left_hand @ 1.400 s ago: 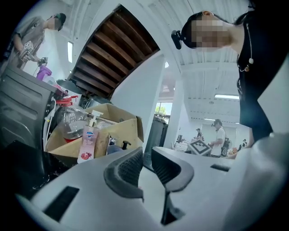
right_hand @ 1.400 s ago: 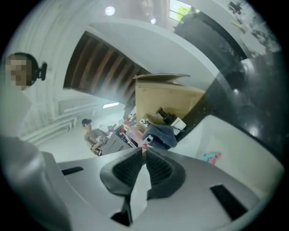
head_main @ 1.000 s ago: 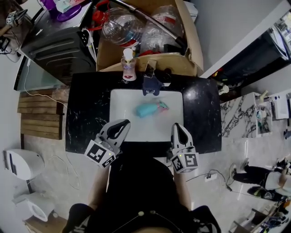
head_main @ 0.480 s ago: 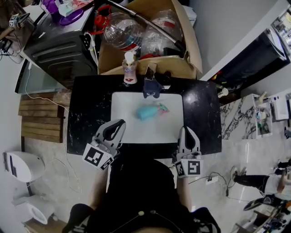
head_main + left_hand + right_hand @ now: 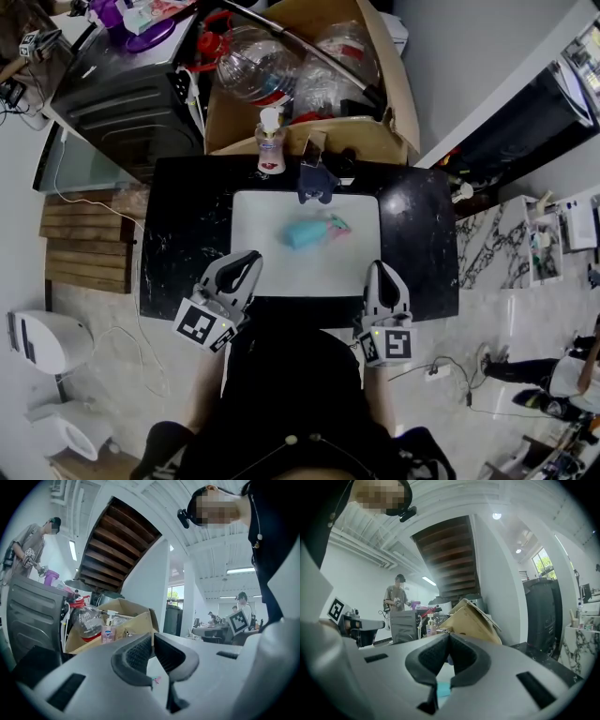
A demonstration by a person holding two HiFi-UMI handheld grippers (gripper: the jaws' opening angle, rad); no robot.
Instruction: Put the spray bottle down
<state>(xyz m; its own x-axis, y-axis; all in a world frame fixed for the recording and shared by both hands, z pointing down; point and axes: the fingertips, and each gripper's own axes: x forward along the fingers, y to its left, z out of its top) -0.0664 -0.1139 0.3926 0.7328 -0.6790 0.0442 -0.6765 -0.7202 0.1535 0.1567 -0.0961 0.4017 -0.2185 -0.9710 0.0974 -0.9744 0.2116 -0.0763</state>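
Note:
A teal spray bottle [image 5: 309, 231] with a pink trigger end lies on its side in the white sink [image 5: 267, 272], free of both grippers. My left gripper [image 5: 251, 259] hovers at the sink's near left corner, its jaws together and empty. My right gripper [image 5: 382, 270] is at the near right corner, also shut on nothing. In the left gripper view the left gripper [image 5: 153, 637] has its tips meeting. In the right gripper view the right gripper [image 5: 449, 635] is closed too, and a patch of the teal spray bottle [image 5: 443, 689] shows below its jaws.
The sink sits in a black countertop [image 5: 183, 234]. A dark faucet [image 5: 316, 178] and a pink soap pump bottle [image 5: 270, 150] stand at the sink's far edge. Behind them is a cardboard box [image 5: 375, 141] of plastic jugs, and a black appliance [image 5: 122, 84] stands at far left.
My right gripper has drawn back a little toward the counter's near edge. The left gripper and the spray bottle have stayed where they were.

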